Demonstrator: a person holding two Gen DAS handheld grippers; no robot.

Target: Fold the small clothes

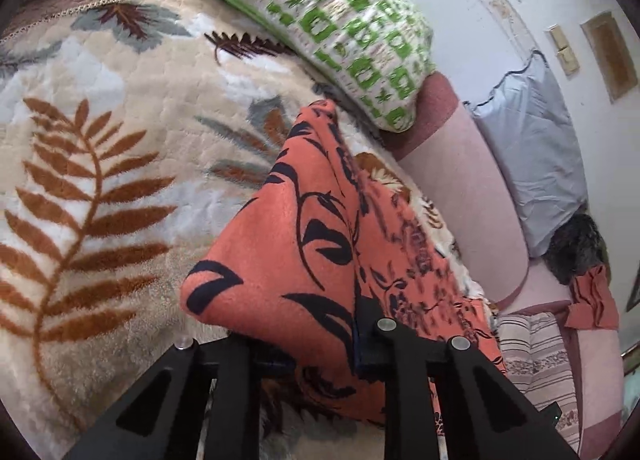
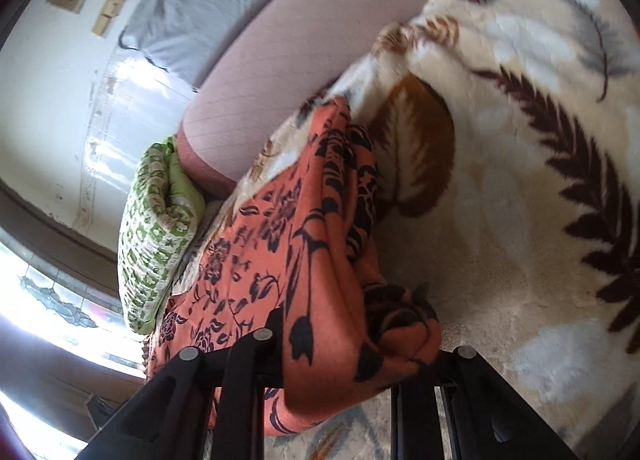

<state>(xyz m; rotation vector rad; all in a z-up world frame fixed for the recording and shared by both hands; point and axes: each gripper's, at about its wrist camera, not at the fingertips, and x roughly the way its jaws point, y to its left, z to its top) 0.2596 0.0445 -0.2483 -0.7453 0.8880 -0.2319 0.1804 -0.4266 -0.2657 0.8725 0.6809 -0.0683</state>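
The left tool (image 1: pixel 316 344) and right tool (image 2: pixel 332 348) each pinch the orange garment (image 1: pixel 304 228), held bunched above the leaf-patterned blanket (image 1: pixel 100 164) on the bed. With thick folds in both grips, an edge could slip, leaving the fold crooked.

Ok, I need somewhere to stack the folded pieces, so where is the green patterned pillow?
The green patterned pillow lies at the far edge of the leaf-print blanket, against the pink headboard, just beyond the orange floral garment.
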